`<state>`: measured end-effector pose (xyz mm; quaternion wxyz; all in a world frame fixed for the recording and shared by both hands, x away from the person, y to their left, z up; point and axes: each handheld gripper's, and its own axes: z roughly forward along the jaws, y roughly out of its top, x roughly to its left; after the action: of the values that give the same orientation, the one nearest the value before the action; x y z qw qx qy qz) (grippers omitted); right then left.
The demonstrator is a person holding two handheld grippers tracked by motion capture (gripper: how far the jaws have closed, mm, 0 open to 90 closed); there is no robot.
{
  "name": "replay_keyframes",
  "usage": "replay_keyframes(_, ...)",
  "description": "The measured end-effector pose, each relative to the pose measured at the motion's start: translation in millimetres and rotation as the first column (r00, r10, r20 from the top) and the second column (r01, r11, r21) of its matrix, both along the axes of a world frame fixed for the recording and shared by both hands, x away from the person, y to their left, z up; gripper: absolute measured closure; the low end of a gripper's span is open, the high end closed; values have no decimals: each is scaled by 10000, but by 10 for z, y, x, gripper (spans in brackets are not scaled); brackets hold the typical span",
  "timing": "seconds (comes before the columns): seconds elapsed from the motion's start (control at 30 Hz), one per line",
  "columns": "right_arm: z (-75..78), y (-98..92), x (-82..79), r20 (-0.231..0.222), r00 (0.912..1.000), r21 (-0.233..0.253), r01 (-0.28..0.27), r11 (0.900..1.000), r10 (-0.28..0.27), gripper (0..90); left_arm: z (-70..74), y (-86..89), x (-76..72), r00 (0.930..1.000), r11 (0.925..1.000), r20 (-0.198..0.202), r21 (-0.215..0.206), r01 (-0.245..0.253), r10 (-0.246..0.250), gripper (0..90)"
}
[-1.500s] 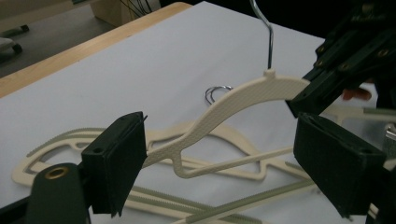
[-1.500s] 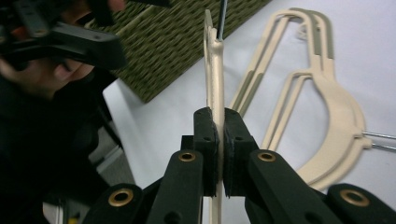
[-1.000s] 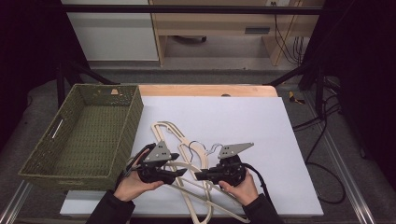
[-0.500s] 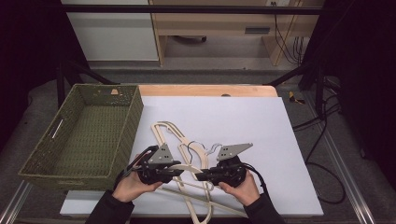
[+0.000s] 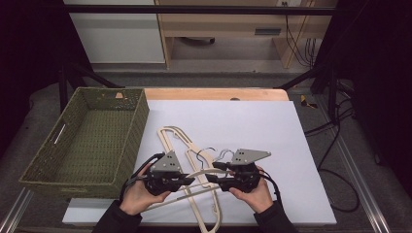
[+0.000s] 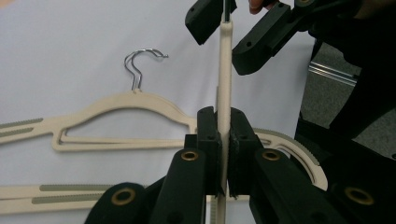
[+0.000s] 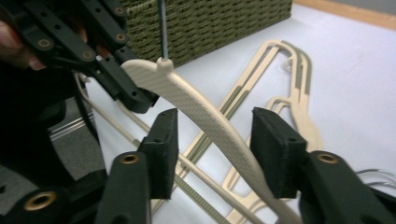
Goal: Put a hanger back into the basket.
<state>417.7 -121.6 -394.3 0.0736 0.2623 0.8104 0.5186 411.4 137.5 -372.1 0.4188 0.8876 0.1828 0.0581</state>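
Left gripper [image 6: 223, 154] jaws clamp the raised hanger [image 7: 205, 116]; right gripper [image 7: 212, 149] jaws stand open around it, above the desk [image 5: 252, 121].

Two hands with dark sleeves at the wrists each carry a black hand-held gripper: the left hand-held gripper [image 5: 187, 178] and the right hand-held gripper [image 5: 212, 178]. Each has a grey three-cornered plate on top, a trailing black cable, brass-coloured rivets along its arms, and blocky black jaw pads.
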Motion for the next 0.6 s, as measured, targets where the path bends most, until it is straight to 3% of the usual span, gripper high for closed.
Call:
replay_keyframes(0.07,9,-8,-7,153,9998,4,154,9999,-154,482,14,-12,-26,9997,9998,162,-29,-199,200,860)
replay_keyframes(0.17,61,-105,-15,306,9981,378,527,9979,-538,398,40,7,-38,9971,9978,383,-100,-648,652,862)
replay_keyframes(0.3,105,-253,-18,674,9912,597,1103,9921,-1143,315,72,86,-21,9870,9880,545,-415,-1490,1511,862)
replay_keyframes(0.5,74,-491,-3,872,9717,574,2149,9749,-2193,188,116,171,-18,9685,9692,667,-739,-2351,2400,861)
replay_keyframes(0.57,49,-626,-1,841,9586,666,2668,9614,-2719,144,139,199,-25,9620,9627,726,-845,-2570,2632,861)
replay_keyframes(0.6,49,-626,-1,841,9586,666,2668,9614,-2719,144,148,213,-25,9602,9606,733,-915,-2625,2694,861)
